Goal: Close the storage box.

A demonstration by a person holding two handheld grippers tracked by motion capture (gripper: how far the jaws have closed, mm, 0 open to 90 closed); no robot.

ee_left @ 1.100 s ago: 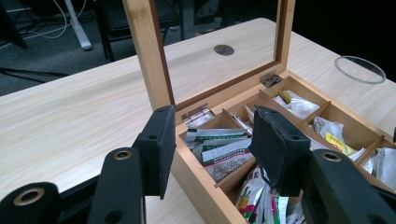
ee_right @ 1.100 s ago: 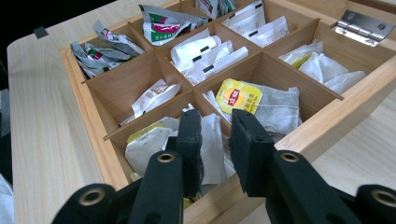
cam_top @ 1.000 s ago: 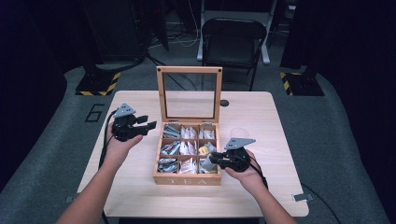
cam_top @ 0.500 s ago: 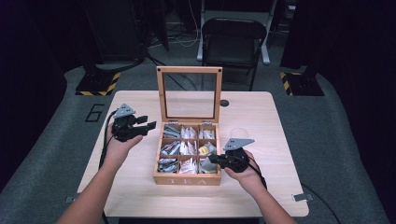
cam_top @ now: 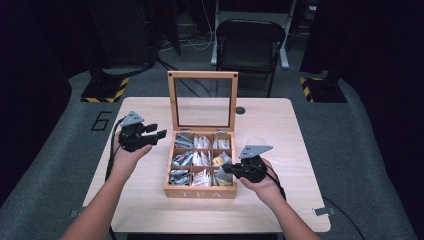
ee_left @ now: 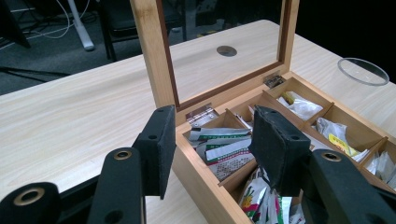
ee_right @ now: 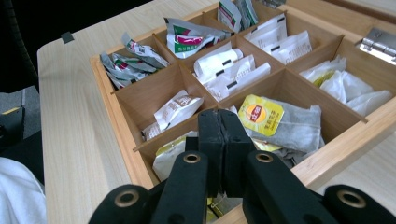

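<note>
- Stood on the pale wooden table (cam_top: 280, 125): a light wooden tea box (cam_top: 200, 192) with nine compartments, its glass-paned lid (cam_top: 202, 75) swung up and upright at the back.
- Opening, then, judged already done; every compartment lay exposed and stocked with paper tea sachets.
- Held the left gripper (cam_top: 157, 131) just off the box's left side, level with the back row, clear of the wood.
- Seen along that gripper's own jaws (ee_left: 215, 149): pads spread wide apart, nothing between them, the box's back-left corner and hinge showing through the gap.
- Hung the right gripper (cam_top: 225, 168) over the box's right-hand column, near the front.
- From its own camera (ee_right: 219, 135): jaws pressed flat together, tips at about the divider between the front-right and middle-right compartments.
- Could not tell whether anything was pinched lower down between the pads; no sachet visible at the tips.
- Lay just beyond those tips, in the middle-right compartment: a grey sachet with a yellow label (ee_right: 260, 114), untouched and resting on others.
- Rested on the table to the right of the box, apart from it: a clear round glass dish (ee_left: 363, 71), nothing in it.
- Judged an early stage of picking a sachet: box open, gripper in place above the bags, no bag lifted out.
- Left to do, by this reading: part the closed jaws, close on one sachet, raise it clear of the dividers.
</note>
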